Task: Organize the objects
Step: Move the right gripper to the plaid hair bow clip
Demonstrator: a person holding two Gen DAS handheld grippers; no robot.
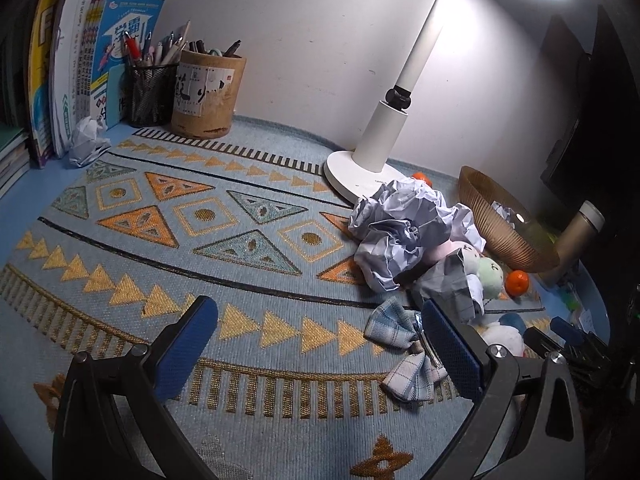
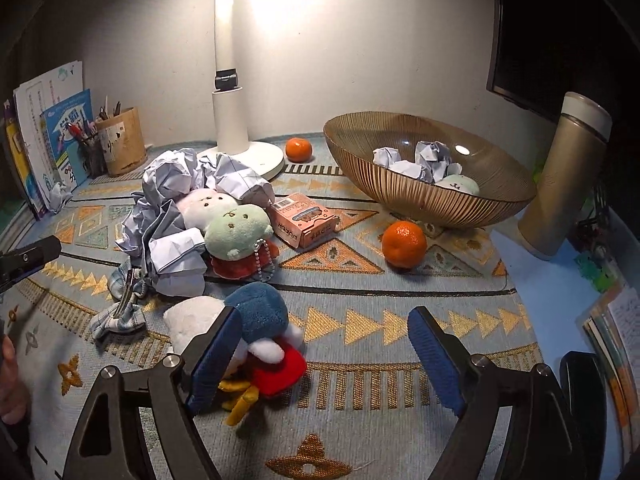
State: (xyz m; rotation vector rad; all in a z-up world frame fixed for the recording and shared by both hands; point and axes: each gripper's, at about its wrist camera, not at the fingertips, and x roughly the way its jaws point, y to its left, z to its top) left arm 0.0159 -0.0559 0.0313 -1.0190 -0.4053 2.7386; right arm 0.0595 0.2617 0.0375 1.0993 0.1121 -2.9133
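Observation:
My left gripper [image 1: 320,336] is open and empty over the patterned mat [image 1: 192,216], with a plaid hair bow [image 1: 394,330] by its right finger. My right gripper [image 2: 324,344] is open and empty; a blue, white and red duck plush [image 2: 260,320] lies against its left finger. A heap of crumpled paper [image 2: 176,180] with a pink plush [image 2: 204,204] and a green plush [image 2: 236,230] sits mid-left. A pink card box [image 2: 306,220] and two oranges [image 2: 404,244] [image 2: 299,149] lie nearby. The amber glass bowl [image 2: 432,200] holds paper balls and a plush.
A white desk lamp [image 2: 240,148] stands at the back. Pen holders [image 1: 208,92] and books [image 1: 76,80] fill the back left, with a paper ball [image 1: 86,140] in front. A gold thermos [image 2: 564,180] stands right of the bowl. Notebooks [image 2: 616,340] lie at the right edge.

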